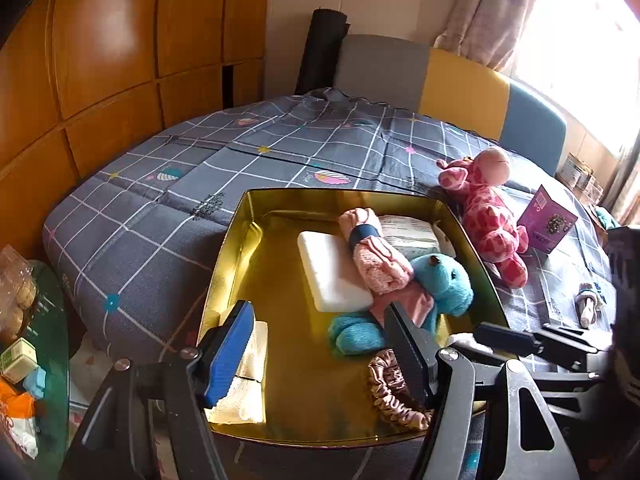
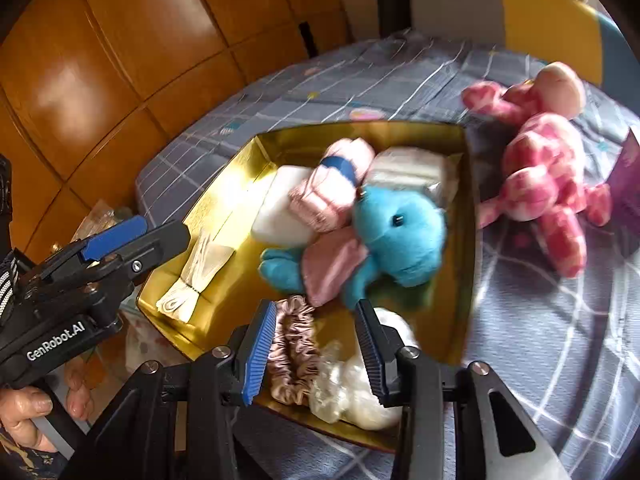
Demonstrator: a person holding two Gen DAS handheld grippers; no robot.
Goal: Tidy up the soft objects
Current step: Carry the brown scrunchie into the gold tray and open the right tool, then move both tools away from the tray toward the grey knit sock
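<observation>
Blue plush bear (image 1: pixel 436 284) lies in gold rectangular tin (image 1: pixel 240 240), head toward pink spotted plush giraffe (image 1: pixel 488 216). Left gripper (image 1: pixel 320 344) and right gripper (image 2: pixel 316 344) both spread wide, holding nothing.

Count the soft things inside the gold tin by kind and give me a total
Plush toys: 1, the blue teddy
Foam blocks: 1, white
Rolled towels: 1, pink with a blue band
Folded cloths: 1, cream
Scrunchies: 2, tan and white
Packets: 1, white
Total: 7
</observation>
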